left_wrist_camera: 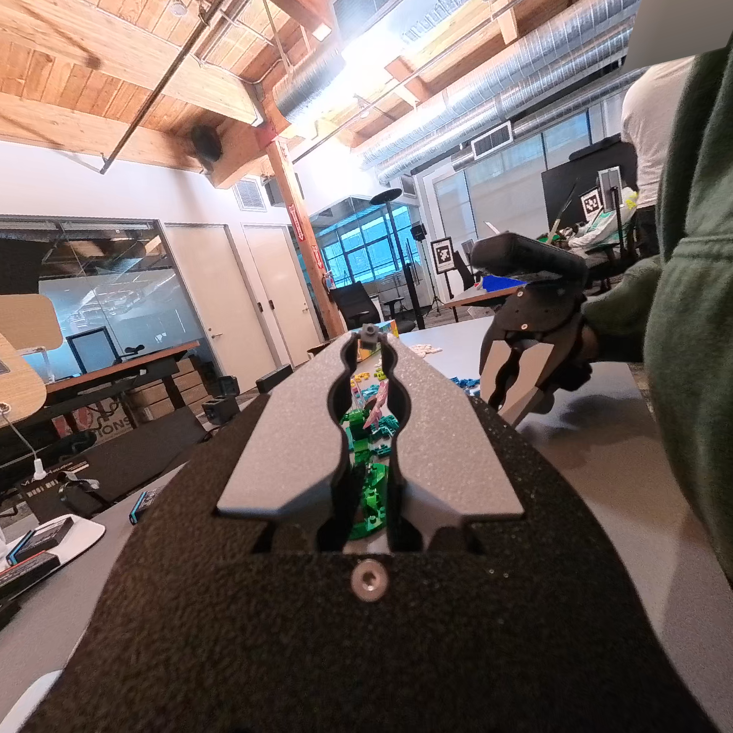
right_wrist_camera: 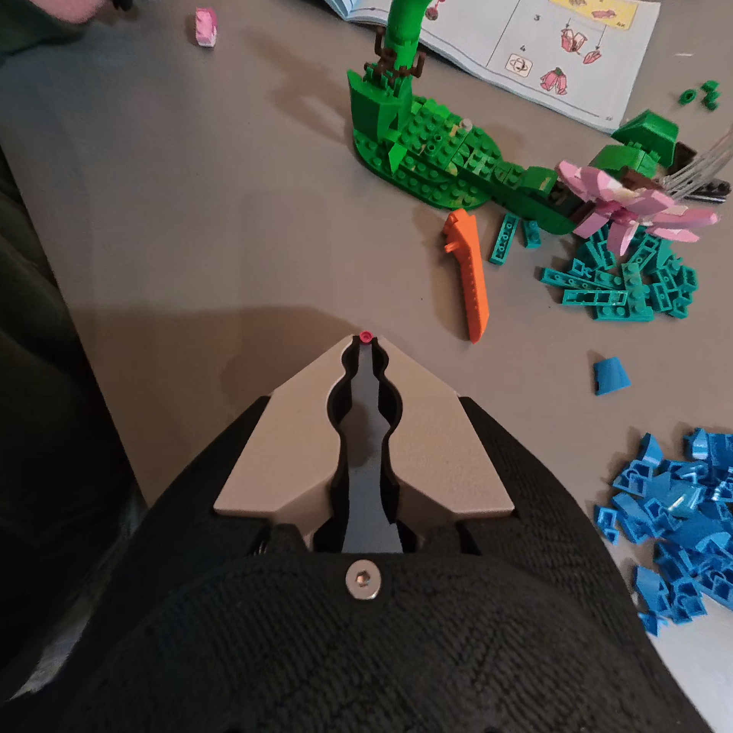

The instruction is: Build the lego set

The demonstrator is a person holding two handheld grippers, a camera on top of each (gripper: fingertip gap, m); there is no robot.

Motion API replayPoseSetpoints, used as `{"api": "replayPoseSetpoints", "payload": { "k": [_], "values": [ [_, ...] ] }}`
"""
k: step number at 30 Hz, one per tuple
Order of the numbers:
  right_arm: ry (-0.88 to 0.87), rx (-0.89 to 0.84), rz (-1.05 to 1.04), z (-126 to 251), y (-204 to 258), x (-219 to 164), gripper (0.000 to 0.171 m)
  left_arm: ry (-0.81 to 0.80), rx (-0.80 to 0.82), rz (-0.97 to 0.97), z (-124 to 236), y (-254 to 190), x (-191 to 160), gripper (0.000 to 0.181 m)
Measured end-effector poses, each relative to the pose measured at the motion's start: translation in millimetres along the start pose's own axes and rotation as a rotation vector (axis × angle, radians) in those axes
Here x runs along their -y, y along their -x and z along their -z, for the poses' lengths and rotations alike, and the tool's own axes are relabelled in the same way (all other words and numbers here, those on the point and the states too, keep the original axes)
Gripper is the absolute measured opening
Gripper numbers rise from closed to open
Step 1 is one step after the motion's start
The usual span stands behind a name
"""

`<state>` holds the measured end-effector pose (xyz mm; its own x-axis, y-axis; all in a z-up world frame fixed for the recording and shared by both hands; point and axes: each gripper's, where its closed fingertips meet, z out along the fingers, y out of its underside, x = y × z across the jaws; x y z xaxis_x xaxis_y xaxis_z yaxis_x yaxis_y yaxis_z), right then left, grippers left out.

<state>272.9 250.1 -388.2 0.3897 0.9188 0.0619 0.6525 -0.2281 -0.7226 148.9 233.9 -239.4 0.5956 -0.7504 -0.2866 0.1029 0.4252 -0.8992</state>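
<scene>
My left gripper (left_wrist_camera: 369,336) is shut on a small grey lego piece (left_wrist_camera: 369,334) and holds it up above the table, tilted toward the room. My right gripper (right_wrist_camera: 366,338) is shut on a tiny red round stud (right_wrist_camera: 366,336) and hovers over bare grey table; it also shows in the left wrist view (left_wrist_camera: 511,400) at the right, pointing down. The green lego base with a curved stem (right_wrist_camera: 428,154) stands on the table ahead of the right gripper. A pink lego flower (right_wrist_camera: 630,206) lies at its right end. Through the left fingers I see green pieces (left_wrist_camera: 367,488).
An orange brick separator (right_wrist_camera: 468,277) lies right of the right gripper. A teal pile (right_wrist_camera: 630,281) and a blue pile (right_wrist_camera: 682,523) lie at the right, with one loose blue piece (right_wrist_camera: 611,375). The instruction booklet (right_wrist_camera: 535,51) lies behind. A pink brick (right_wrist_camera: 206,27) lies far left. The grippers' ends are close to 20 cm from one another. To the pink brick (right_wrist_camera: 206,27): left tips about 15 cm, right tips about 20 cm.
</scene>
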Motion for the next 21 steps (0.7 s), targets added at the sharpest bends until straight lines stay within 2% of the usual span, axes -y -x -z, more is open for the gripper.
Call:
{"api": "replayPoseSetpoints", "payload": {
  "k": [2,5,11,16,18,21],
  "values": [
    [0.040,0.041,-0.022,4.3,2.1,-1.7,0.004,0.002,-0.001,-0.002,-0.6,-0.1,-0.7,0.009],
    [0.236,0.148,-0.022,17.1,8.3,-16.6,0.004,0.000,0.000,-0.004,-1.3,0.2,-0.5,0.008],
    [0.855,0.244,0.102,64.5,-9.3,-60.6,0.002,-0.011,-0.003,-0.014,-2.4,-0.8,1.7,0.008],
    [1.327,0.277,0.218,91.1,-28.4,-77.3,0.000,-0.015,-0.004,-0.021,-3.1,-1.0,2.4,0.008],
    [1.405,0.292,0.283,88.7,-30.8,-76.0,0.000,-0.017,-0.003,-0.025,-3.2,-0.9,2.7,0.008],
    [1.396,0.308,0.332,78.0,-29.9,-71.0,0.000,-0.016,-0.003,-0.025,-3.3,-0.7,2.6,0.008]
  ]
}}
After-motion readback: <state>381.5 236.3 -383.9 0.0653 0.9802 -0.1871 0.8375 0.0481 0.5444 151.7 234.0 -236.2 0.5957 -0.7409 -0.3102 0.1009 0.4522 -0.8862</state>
